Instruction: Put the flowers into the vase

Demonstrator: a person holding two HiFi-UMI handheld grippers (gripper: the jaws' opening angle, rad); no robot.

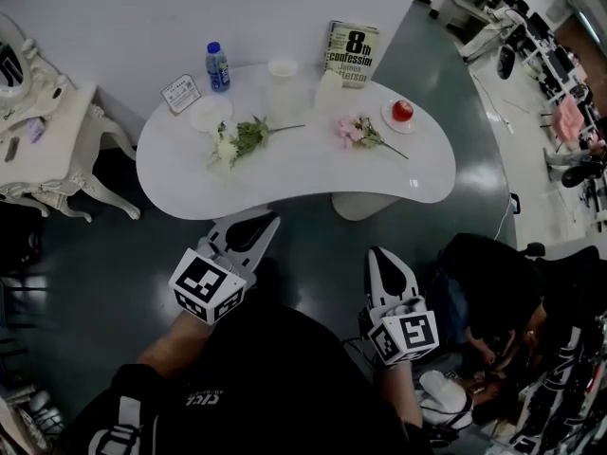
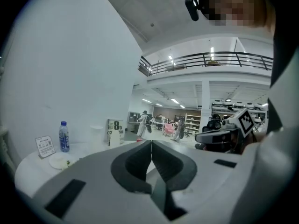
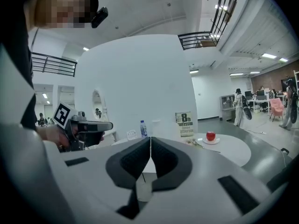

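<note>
A white-flowered stem (image 1: 237, 142) lies on the left half of the white kidney-shaped table (image 1: 285, 183). A pink-flowered stem (image 1: 361, 133) lies to its right. Behind and between them stands the white vase (image 1: 282, 81), upright. Both grippers hang over the dark floor on the near side of the table, apart from the flowers. My left gripper (image 1: 259, 224) is shut and holds nothing; its jaws (image 2: 151, 143) meet in the left gripper view. My right gripper (image 1: 380, 254) is shut too, with nothing in it (image 3: 150, 139).
At the back of the table stand a blue-capped water bottle (image 1: 217, 66), a small card (image 1: 180, 93), a white plate (image 1: 210, 114), a book (image 1: 352, 53) and a red apple on a saucer (image 1: 402, 111). An ornate white side table (image 1: 43, 150) stands left; office furniture fills the right.
</note>
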